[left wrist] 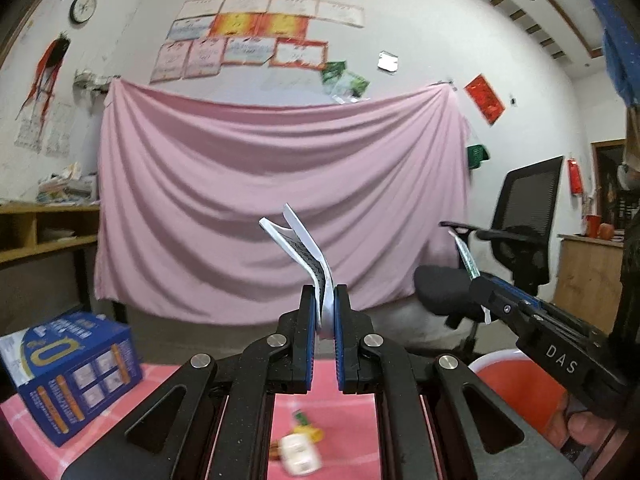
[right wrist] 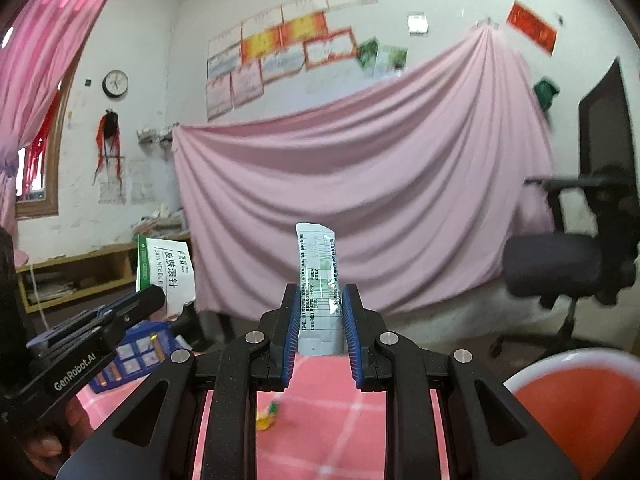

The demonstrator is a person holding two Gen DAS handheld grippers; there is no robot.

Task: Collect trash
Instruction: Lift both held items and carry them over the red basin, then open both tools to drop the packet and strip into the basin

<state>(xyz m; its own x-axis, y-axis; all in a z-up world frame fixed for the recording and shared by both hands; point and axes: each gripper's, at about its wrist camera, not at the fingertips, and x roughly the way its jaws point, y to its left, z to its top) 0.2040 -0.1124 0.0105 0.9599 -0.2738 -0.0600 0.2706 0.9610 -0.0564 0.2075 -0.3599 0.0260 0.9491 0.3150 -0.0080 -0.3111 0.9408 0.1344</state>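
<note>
My left gripper is shut on a flattened white carton with green print, held up above the table; it also shows in the right wrist view. My right gripper is shut on a pale printed wrapper, held upright; the wrapper shows thin in the left wrist view. A red bin with a white rim stands at the right, below and right of the right gripper; it shows in the left wrist view too. Small yellow-green scraps and a white crumpled piece lie on the pink tablecloth.
A blue printed box stands on the table's left part. A black office chair stands to the right, beyond the table. A pink sheet hangs on the far wall. Wooden shelves with papers are at the left.
</note>
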